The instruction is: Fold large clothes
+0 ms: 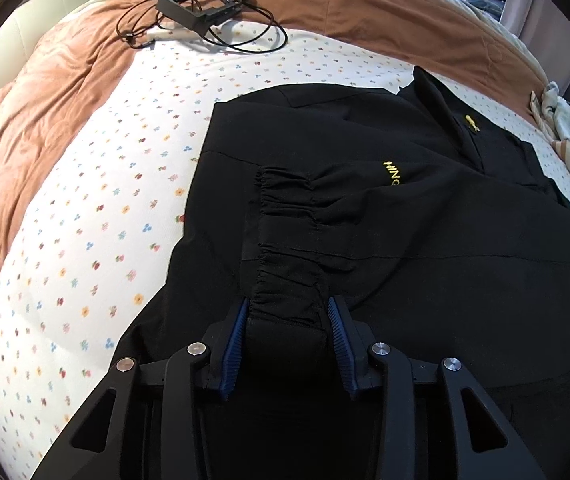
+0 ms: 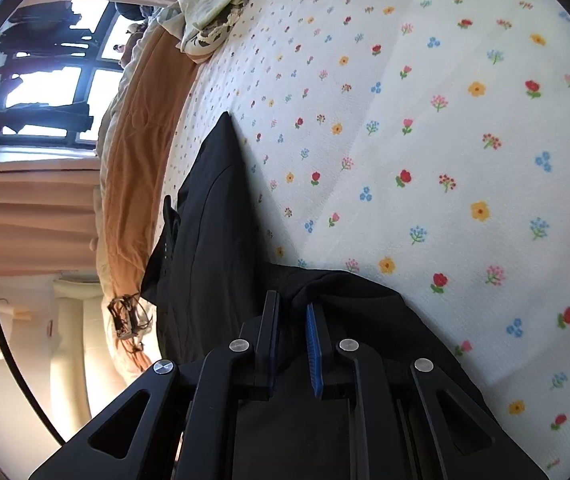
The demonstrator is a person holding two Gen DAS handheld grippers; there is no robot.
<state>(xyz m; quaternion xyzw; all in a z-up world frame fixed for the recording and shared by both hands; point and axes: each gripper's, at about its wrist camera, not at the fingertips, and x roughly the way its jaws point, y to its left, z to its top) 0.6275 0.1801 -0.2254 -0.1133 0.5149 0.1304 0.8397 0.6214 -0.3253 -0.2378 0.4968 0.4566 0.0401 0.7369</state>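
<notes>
A black jacket [image 1: 385,208] with yellow lettering and a yellow zip pull lies on the floral bed sheet [image 1: 97,208]. In the left wrist view my left gripper [image 1: 289,306] has its blue pads on either side of the jacket's gathered elastic cuff [image 1: 285,280], with the fabric bunched between them. In the right wrist view the same jacket [image 2: 205,240] runs along the sheet [image 2: 445,140]. My right gripper [image 2: 293,308] has its pads close together, pinching a fold of black fabric.
A brown quilt [image 1: 45,92] borders the sheet on the far side. A black frame with a looped cable [image 1: 205,4] lies on it. A crumpled patterned cloth [image 1: 565,132] sits at the right edge. A window [image 2: 49,76] and curtains stand beyond the bed.
</notes>
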